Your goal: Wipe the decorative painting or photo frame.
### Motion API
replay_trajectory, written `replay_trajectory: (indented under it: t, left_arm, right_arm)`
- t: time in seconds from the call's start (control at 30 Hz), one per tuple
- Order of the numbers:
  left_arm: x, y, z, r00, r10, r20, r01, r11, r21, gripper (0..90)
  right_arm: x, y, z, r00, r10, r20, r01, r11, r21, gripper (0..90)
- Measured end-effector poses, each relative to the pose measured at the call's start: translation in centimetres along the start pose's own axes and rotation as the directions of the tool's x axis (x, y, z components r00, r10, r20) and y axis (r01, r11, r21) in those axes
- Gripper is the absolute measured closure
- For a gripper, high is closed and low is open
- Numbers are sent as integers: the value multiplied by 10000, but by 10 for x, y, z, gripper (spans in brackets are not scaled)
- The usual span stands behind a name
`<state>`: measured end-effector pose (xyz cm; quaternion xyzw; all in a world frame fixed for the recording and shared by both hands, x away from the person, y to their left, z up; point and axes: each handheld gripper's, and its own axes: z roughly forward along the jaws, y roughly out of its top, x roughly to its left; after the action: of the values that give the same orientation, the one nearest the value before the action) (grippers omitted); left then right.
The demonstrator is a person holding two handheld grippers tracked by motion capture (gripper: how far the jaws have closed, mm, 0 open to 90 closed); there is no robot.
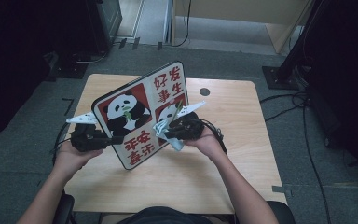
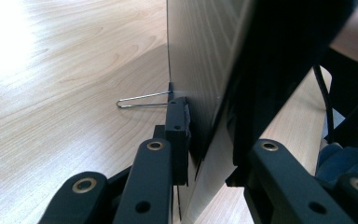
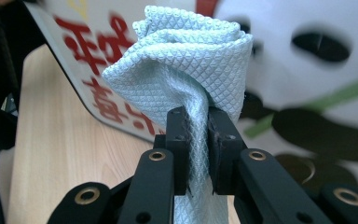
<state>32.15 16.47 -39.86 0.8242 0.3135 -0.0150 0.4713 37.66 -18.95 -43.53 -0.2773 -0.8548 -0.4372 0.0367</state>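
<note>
- While the panda board is propped tilted above the table, its lower-left edge is clamped between the jaws of the left gripper; in the left gripper view the pads are seen pressed on both faces of the thin board.
- Nearer the person's right hand, a pale blue cloth is pinched in the closed jaws of the right gripper and held against the printed face; in the right gripper view the waffle-textured cloth is bunched above the jaws.
- The board is judged stiff, flat and light, with a glossy face that is likely slippery; an edge grip is best, well in from the corner, so it is not levered loose under wiping pressure.
- The cloth is soft and limp; it is best taken at a gathered fold.
- Farther off, a wire clip is seen lying on the table beside the board's edge.
</note>
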Motion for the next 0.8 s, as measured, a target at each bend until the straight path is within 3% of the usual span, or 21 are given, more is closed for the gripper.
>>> replay_trajectory:
  t: [0.5, 0.8]
  left_arm:
    - [0, 0, 0, 10000, -16, 0, 16, 10000, -15, 766]
    - [0, 0, 0, 10000, 22, 13, -22, 10000, -14, 765]
  right_arm:
    - [30, 93, -46, 9948, -940, 387, 965, 9930, -684, 807]
    - [47, 143, -60, 9840, -1638, 707, 1690, 9828, -744, 806]
